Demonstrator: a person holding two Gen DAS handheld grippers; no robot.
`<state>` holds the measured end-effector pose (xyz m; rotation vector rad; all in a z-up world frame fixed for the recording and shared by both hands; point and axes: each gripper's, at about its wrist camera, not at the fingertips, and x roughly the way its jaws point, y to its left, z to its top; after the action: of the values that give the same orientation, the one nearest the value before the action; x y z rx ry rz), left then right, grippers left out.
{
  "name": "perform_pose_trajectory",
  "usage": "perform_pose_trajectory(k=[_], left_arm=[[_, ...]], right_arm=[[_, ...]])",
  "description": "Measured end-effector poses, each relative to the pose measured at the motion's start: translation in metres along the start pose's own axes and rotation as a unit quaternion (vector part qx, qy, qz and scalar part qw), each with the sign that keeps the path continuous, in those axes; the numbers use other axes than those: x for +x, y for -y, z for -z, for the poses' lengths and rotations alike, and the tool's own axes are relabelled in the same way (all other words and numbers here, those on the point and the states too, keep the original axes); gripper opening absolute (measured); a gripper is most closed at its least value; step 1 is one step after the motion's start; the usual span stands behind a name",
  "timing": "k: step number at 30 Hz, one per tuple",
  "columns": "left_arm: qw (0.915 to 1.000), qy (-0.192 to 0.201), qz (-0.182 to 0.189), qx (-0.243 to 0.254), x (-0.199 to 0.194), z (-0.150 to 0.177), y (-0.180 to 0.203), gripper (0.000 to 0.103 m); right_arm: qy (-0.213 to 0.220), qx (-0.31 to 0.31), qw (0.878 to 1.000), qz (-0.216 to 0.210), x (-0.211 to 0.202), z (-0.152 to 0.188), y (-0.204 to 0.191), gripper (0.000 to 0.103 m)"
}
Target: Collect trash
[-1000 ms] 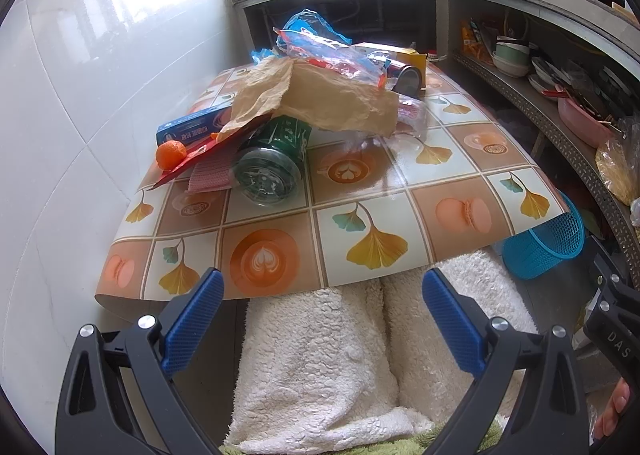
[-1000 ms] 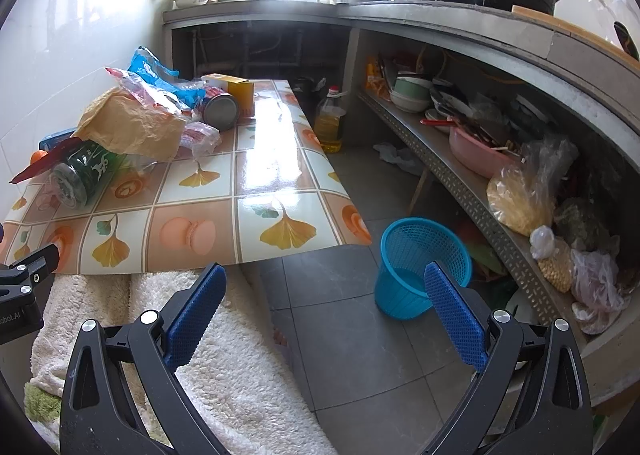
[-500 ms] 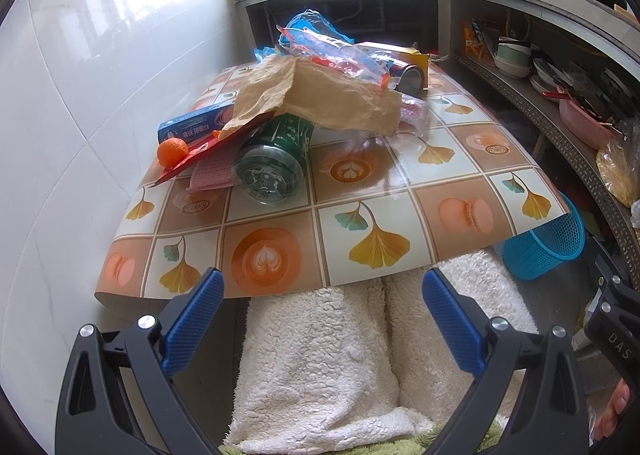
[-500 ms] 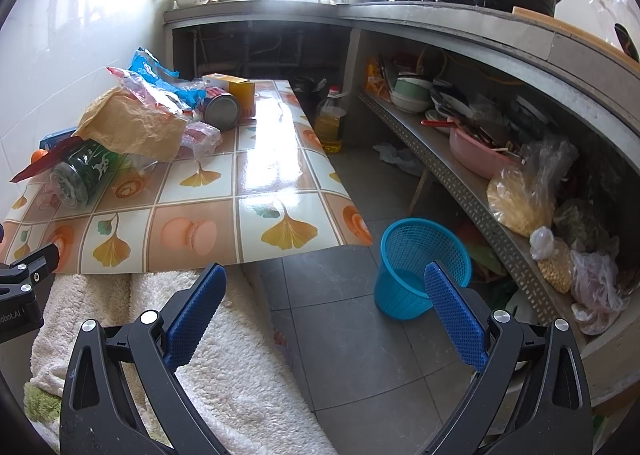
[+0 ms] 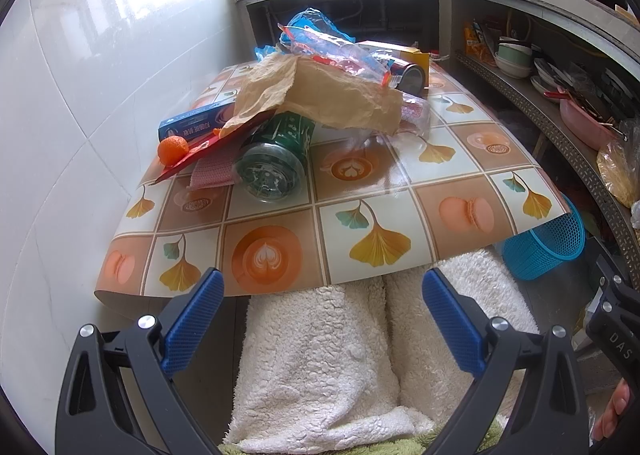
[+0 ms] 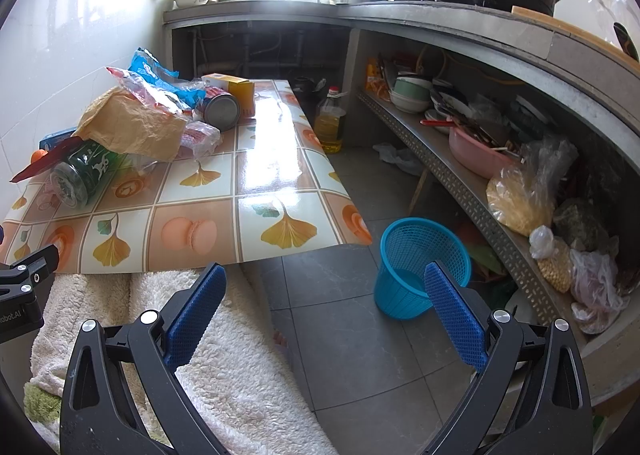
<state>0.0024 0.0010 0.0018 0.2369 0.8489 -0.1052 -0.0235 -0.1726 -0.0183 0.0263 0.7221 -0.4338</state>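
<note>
A heap of trash lies on the patterned table (image 5: 360,231): a crumpled brown paper bag (image 5: 332,99) over a green jar (image 5: 276,159) on its side, clear and blue plastic wrappers (image 5: 320,43), a tin can (image 5: 412,77), a yellow box (image 5: 408,53), a blue box (image 5: 192,123), a red card and an orange fruit (image 5: 173,149). My left gripper (image 5: 322,295) stands open at the table's near edge, holding nothing. My right gripper (image 6: 324,291) is open above the floor, just left of the blue mesh bin (image 6: 420,267). The heap (image 6: 132,127) sits far left in the right wrist view.
A person's white fleecy legs (image 5: 320,355) are under the table edge. A long shelf (image 6: 460,175) on the right holds bowls, a pink basin and plastic bags. An oil bottle (image 6: 330,123) stands on the grey tiled floor. A white tiled wall bounds the left.
</note>
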Motion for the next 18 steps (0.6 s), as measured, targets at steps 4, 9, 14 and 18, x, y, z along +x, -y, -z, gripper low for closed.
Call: perform_pose_trajectory(k=[4,9,14,18], left_arm=[[1.0,0.0,0.0,0.0,0.0001,-0.0004,-0.0002,0.097],[1.0,0.0,0.0,0.0,0.0,-0.0001,-0.0001,0.097],[1.0,0.0,0.001,-0.001,0.0001,0.0,-0.0001,0.097],[1.0,-0.001,0.001,0.0,-0.0002,-0.0009,-0.0004,0.097]], right_arm=[[0.0,0.0,1.0,0.0,0.0003,0.0002,0.0005,0.095],[0.0,0.0,1.0,0.0,-0.0003,-0.0003,0.001,0.095],[-0.002,0.0,1.0,-0.001,0.0001,-0.0058,-0.0019,0.095],[-0.007,0.001,1.0,-0.002,0.0018,-0.006,-0.0022,0.095]])
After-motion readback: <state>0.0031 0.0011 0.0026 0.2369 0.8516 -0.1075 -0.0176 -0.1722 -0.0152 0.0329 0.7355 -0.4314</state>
